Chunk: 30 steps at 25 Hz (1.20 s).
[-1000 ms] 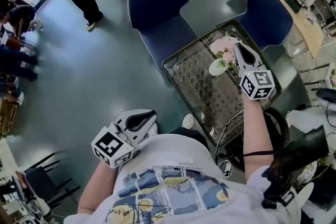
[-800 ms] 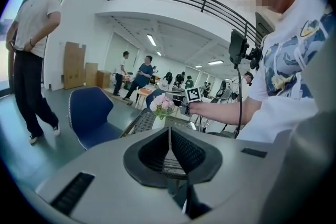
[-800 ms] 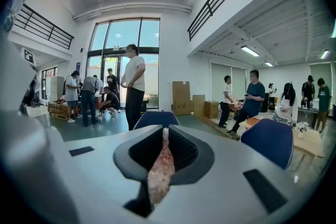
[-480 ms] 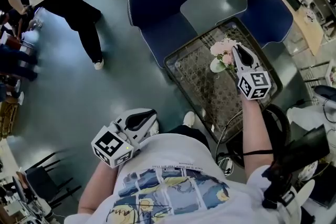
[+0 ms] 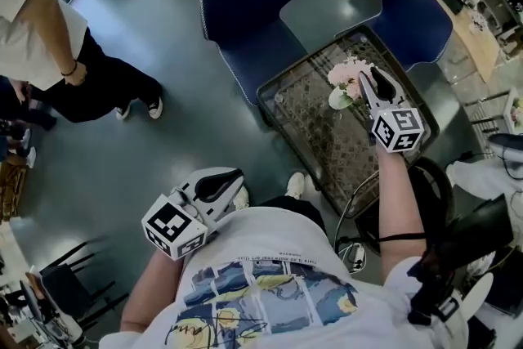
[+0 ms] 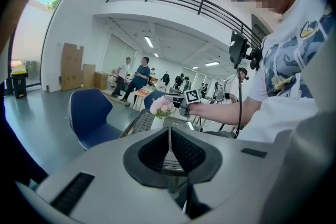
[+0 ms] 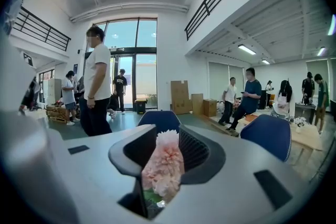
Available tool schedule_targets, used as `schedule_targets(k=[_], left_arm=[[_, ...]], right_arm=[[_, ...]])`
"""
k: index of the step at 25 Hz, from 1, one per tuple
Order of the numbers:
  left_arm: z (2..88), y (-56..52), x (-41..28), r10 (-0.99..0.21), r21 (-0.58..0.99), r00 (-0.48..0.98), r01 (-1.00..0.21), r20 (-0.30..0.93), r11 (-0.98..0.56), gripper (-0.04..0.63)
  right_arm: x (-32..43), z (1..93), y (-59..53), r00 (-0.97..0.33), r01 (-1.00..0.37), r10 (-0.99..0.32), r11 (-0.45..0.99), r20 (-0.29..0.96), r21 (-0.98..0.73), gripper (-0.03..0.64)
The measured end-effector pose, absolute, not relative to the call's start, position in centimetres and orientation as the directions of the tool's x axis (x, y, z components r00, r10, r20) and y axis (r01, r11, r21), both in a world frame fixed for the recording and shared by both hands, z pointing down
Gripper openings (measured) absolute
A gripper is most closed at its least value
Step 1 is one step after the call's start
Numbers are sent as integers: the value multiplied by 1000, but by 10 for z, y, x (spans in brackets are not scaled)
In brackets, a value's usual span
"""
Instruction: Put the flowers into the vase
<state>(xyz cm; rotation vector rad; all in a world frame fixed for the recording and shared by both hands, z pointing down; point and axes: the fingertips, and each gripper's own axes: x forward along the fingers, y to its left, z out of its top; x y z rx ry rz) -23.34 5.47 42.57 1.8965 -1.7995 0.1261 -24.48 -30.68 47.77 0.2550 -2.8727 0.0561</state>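
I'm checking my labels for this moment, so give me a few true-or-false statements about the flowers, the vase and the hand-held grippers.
1. The left hand-held gripper has its jaws together, with nothing between them. True.
2. A pink flower stands between the jaws of the right hand-held gripper. True; those jaws have just been opening.
3. The vase stands on the floor. False: it stands on the table.
4. Both chairs by the table are red. False: they are blue.

Right gripper [image 5: 373, 78] at pink flowers [image 5: 346, 70] (white vase [image 5: 337, 100] beneath)
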Motion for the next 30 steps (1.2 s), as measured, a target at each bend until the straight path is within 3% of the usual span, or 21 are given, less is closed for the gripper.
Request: schedule_targets(k=[20,30], left_arm=[[414,84,-240,-913,321,220,-941,343,-106,11],[418,111,-242,-905,360,309,-912,292,-196,11]], right_arm=[[-210,424,-275,-925,-284,-288,957,248,56,115],[-172,417,-195,-894,-319,-327,945,307,75,114]])
